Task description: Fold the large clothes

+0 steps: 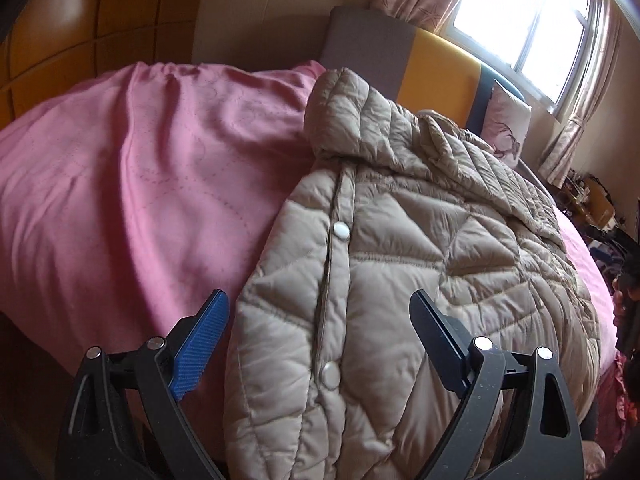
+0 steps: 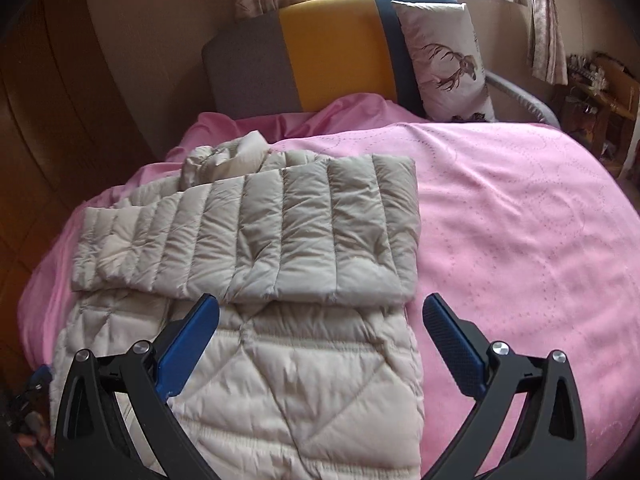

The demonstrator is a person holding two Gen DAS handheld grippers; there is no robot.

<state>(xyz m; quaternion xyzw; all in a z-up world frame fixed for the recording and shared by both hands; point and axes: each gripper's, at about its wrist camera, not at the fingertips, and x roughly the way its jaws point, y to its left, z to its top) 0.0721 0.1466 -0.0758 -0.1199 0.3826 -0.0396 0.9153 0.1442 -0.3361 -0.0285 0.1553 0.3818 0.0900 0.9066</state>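
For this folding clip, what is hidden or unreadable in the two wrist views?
- Left wrist view: the beige quilted puffer jacket runs off the bottom edge, so its hem is unseen.
- Left wrist view: a dark shape at the right edge is cut off and blurred.
- Right wrist view: the sleeve folded across covers the jacket's chest.
- Right wrist view: cluttered wooden shelf items are too small.
- Neither gripper shows the other clearly.
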